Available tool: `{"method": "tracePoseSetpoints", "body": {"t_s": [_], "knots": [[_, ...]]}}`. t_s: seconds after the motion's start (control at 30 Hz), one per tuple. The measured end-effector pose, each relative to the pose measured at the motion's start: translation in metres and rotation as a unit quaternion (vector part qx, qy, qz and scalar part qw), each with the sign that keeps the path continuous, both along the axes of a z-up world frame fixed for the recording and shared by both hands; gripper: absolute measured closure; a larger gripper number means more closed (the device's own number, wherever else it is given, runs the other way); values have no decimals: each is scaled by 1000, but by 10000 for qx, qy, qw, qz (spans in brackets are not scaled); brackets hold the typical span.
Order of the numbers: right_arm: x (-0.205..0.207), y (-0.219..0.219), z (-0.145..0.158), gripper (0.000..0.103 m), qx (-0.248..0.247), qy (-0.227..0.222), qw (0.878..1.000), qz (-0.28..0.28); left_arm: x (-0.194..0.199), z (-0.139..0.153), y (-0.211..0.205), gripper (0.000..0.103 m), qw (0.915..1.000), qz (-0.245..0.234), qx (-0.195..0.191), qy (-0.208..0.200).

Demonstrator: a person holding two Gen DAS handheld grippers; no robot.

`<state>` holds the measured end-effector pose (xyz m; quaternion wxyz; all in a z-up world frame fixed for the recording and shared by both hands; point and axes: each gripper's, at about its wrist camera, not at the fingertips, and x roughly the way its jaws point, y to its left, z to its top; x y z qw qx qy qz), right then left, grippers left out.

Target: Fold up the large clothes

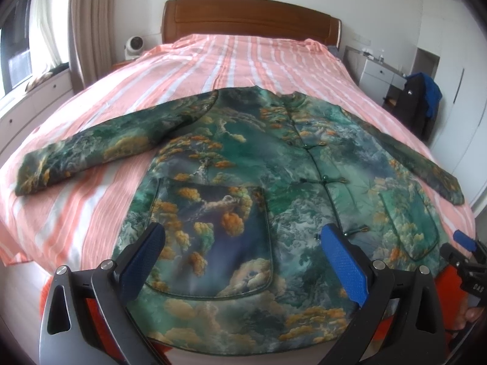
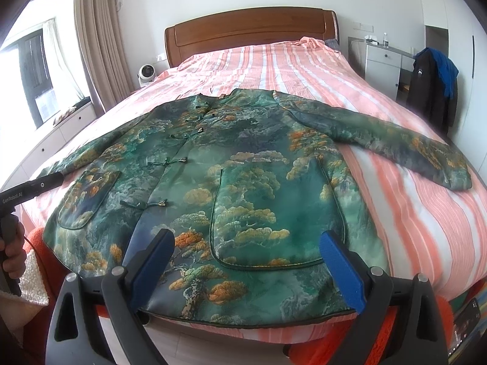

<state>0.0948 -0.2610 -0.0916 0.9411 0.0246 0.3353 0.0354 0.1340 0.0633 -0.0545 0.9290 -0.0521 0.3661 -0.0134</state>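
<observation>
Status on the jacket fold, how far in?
Done: jacket laid flat on the bed, front up, both sleeves spread. In hand: nothing; left gripper and right gripper hover open over the hem. Left: every fold, no sleeve or side turned in yet.

- The jacket's (image 1: 243, 182) hem is partly covered by the two fingers of the left tool (image 1: 243, 261), so the hem cannot be followed all the way across.
- In the right wrist view the right tool's (image 2: 246, 264) fingers cover part of the hem in the same way.
- The other tool (image 1: 465, 252) is cut off by the picture's right edge; its gap cannot be judged there.
- A hand (image 2: 12, 255) is cut off by the left edge.
- Small things on the cabinet (image 2: 383, 57) beside the bed are too small to tell.
- The window (image 1: 15, 48) is washed out.
</observation>
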Motion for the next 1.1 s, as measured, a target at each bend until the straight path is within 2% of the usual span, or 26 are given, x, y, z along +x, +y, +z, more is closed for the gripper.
{"method": "tracePoseSetpoints", "body": {"t_s": [0.13, 0.2, 0.33, 0.4, 0.5, 0.57, 0.67, 0.73, 0.83, 0.87, 0.9, 0.93, 1.0, 1.03, 1.1], "knots": [[2, -8, 2, 8, 120, -5, 9999, -49, 0, 0, 1, 1, 10000, 19, 17, -20], [8, -28, 8, 8, 362, 1, 9992, -139, 0, 0, 3, 1, 10000, 47, 17, -27], [27, -103, 18, 8, 1083, 64, 9918, -680, -1, -1, 7, 1, 9999, 117, -34, -42], [38, -153, 15, 8, 1410, 95, 9827, -1200, -2, -1, 9, 1, 9998, 155, -74, -48], [49, -231, -4, 8, 2084, 196, 9541, -2140, -3, -2, 11, 1, 9998, 197, -94, -32], [54, -278, -24, 8, 2644, 143, 9240, -2760, -1, -3, 12, 1, 9997, 212, -105, -2], [64, -326, -47, 9, 3052, -18, 8897, -3396, 0, -3, 10, 1, 9997, 201, -105, 41], [73, -348, -57, 16, 3196, -160, 8737, -3665, -1, -2, 8, 1, 9998, 196, -46, 15], [83, -366, -62, 19, 3311, -248, 8557, -3970, -2, -2, 7, 1, 9998, 223, 12, -14], [88, -370, -62, 22, 3268, -247, 8510, -4104, -2, -3, 8, 1, 9997, 239, 7, -6], [93, -372, -60, 33, 3195, -244, 8499, -4182, -1, -6, 9, 1, 9997, 258, -11, 25], [97, -374, -59, 58, 3155, -232, 8518, -4176, 0, -7, 10, 1, 9996, 269, -19, 55], [107, -375, -55, 86, 2987, -91, 8559, -4221, 1, -10, 13, 1, 9996, 282, -32, 95], [108, -372, -48, 90, 2872, -123, 8574, -4270, 1, -11, 14, 1, 9995, 287, -36, 93], [116, -359, -19, 91, 2608, -384, 8731, -4102, 2, -14, 16, 1, 9995, 299, -58, 81]]}}
